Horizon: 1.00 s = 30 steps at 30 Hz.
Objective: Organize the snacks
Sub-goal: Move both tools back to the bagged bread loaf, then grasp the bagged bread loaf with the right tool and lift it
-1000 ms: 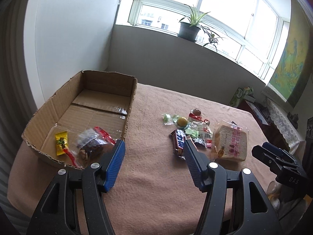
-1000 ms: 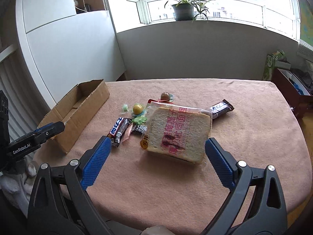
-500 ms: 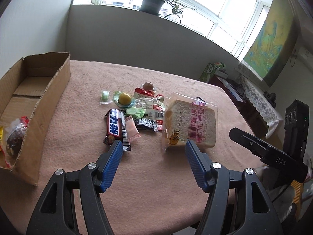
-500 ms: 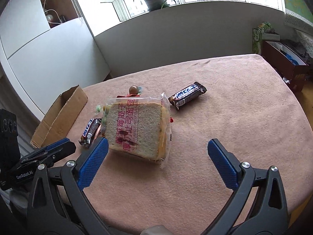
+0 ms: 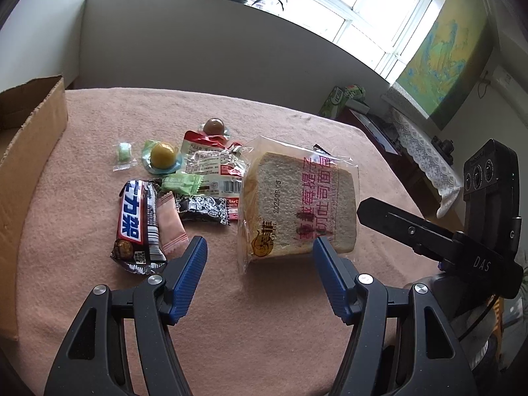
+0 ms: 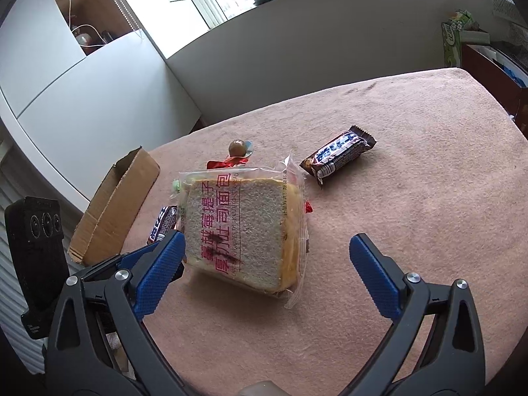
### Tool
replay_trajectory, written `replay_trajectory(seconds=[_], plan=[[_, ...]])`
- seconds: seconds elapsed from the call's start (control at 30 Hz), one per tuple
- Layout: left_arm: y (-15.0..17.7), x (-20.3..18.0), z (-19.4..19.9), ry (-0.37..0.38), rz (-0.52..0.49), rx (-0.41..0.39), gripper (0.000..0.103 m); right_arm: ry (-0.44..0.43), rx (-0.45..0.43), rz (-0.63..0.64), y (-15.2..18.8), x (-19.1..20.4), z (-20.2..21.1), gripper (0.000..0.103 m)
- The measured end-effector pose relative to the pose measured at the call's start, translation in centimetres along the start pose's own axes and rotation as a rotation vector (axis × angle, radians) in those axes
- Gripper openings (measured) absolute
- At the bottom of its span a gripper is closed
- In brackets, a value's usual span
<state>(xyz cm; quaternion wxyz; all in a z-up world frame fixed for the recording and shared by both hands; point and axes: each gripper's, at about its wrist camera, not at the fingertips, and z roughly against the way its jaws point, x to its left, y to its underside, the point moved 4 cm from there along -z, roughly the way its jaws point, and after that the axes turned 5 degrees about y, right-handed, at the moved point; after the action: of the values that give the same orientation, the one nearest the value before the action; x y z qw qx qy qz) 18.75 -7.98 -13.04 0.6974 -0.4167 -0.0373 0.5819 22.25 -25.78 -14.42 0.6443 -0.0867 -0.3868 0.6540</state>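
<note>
Both grippers have closed in on the bagged bread slice since a second ago, the left swinging away from the cardboard box.

Left gripper (image 5: 259,247) hovers spread wide and empty; the bread bag (image 5: 298,203) lies just ahead, nearer its right finger, with a Snickers bar (image 5: 137,219) ahead-left and the cardboard box (image 5: 31,151) far left. Right gripper (image 6: 265,247) is also wide open, holding nothing; the bread bag (image 6: 242,231) sits ahead beside its left finger, a second Snickers bar (image 6: 338,153) farther ahead.
</note>
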Motion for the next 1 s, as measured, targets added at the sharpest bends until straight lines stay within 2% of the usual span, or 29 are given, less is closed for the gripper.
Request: replay_trajectory(seconds=[0.1,0.2,0.3,0.33,0.4,0.53,1.0], plan=[[-0.2,0.0,-0.5,0.018,0.0,0.008,0.063,-0.014,0.019,0.0,0.1,0.2,-0.6,0.089],[-0.3,-0.1,-0.9,0.033,-0.001,0.02,0.054,-0.026,0.039,-0.005,0.2,0.2,-1.1,0.083],[-0.3,-0.1,-1.4,0.046,-0.003,0.035,0.049,-0.035,0.061,-0.005,0.3,0.3,-1.6,0.071],[-0.3,-0.2,-1.5,0.052,-0.004,0.04,0.043,-0.029,0.062,-0.002,0.3,0.3,-1.7,0.07],[-0.3,-0.2,-1.7,0.043,-0.014,0.042,0.038,-0.028,0.066,0.001,0.4,0.3,-1.8,0.068],[-0.4,-0.2,-1.8,0.043,-0.023,0.048,0.036,-0.025,0.068,0.001,0.3,0.2,-1.7,0.061],[-0.1,-1.1,0.7,0.026,-0.068,-0.005,0.036,0.007,0.021,0.087,0.3,3.4,0.6,0.06]])
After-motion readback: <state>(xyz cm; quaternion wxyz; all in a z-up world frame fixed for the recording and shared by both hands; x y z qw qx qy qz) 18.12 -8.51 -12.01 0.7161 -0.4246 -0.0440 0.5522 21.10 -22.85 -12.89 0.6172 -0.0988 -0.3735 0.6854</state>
